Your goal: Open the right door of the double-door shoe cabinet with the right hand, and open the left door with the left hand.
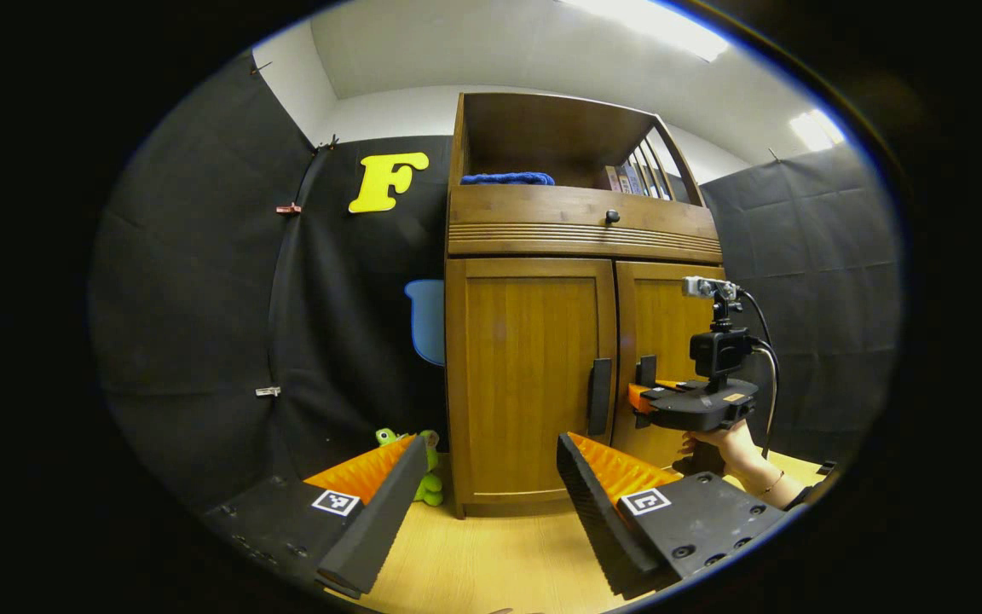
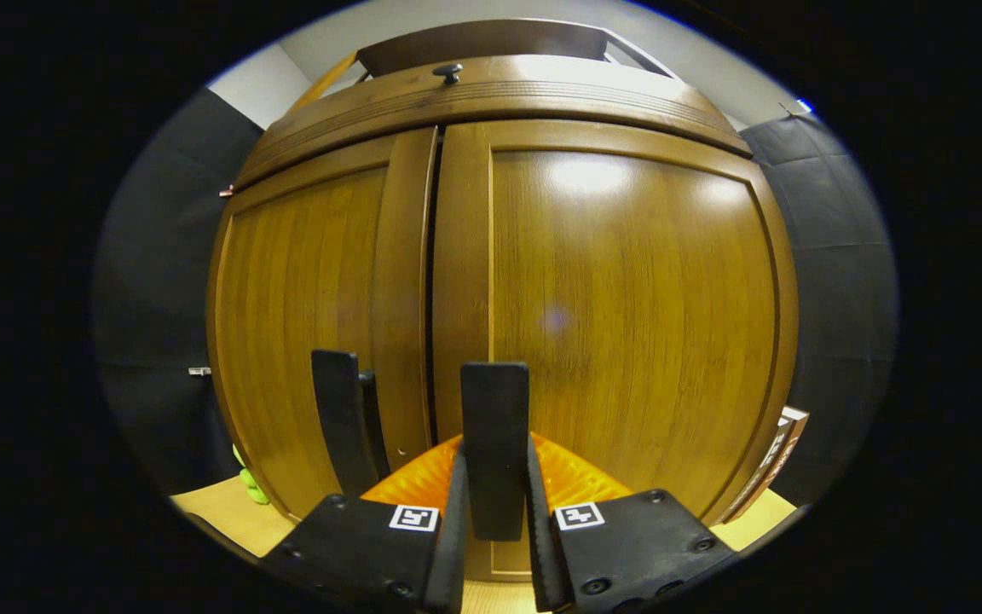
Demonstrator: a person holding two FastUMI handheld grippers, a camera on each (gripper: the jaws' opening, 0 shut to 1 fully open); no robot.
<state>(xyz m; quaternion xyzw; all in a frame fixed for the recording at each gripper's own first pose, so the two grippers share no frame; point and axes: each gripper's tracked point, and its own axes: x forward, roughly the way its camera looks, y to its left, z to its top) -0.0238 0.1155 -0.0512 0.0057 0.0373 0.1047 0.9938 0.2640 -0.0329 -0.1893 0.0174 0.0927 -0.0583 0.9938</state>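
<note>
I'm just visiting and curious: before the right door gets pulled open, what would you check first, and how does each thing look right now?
1. Right gripper closed on the right door handle: ok, both fingers press its sides.
2. Right door still closed: ok, it sits flush beside the left door.
3. Left gripper ready for its turn: ok, open, away from the left door handle.
4. Swing path in front of the doors: ok, bare wooden floor.
5. Green toy out of the way: ok, beside the cabinet.
6. Grip firmness: cannot tell.
</note>
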